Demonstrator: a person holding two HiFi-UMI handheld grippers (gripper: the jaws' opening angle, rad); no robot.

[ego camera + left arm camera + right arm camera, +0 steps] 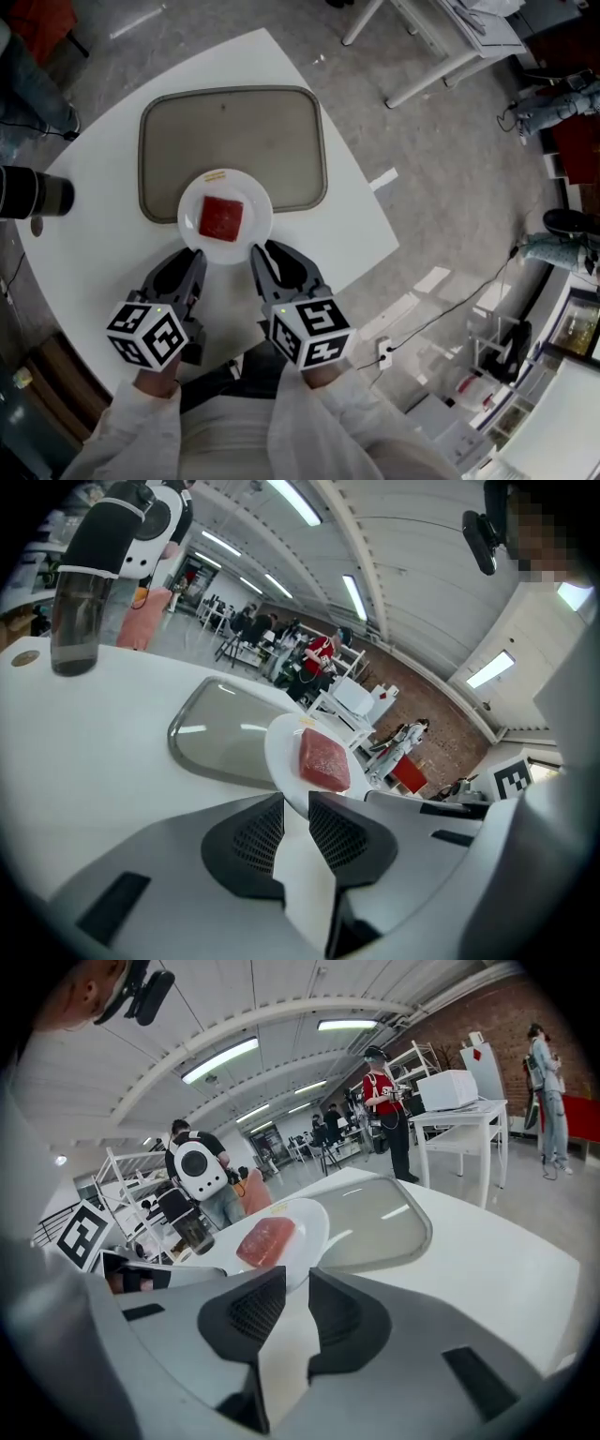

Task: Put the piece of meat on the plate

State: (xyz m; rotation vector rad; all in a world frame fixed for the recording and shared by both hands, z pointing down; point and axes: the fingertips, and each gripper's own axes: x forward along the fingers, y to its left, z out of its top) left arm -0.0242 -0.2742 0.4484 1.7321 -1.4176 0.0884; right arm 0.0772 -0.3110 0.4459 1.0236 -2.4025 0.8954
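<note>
Red meat (222, 217) inside white plate (259, 208) rim

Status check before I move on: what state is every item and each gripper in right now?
piece of meat: lying flat on the plate.
plate: right way up, overlapping the tray's near rim.
tray: lying flat, bare apart from the plate.
dark tumbler: standing upright.
left gripper: jaws slightly apart, empty.
right gripper: jaws slightly apart, empty.

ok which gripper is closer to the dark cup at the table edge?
Left. The left gripper is to the right of the dark cup and closer to the person; the right gripper is further right, past the left one.
</note>
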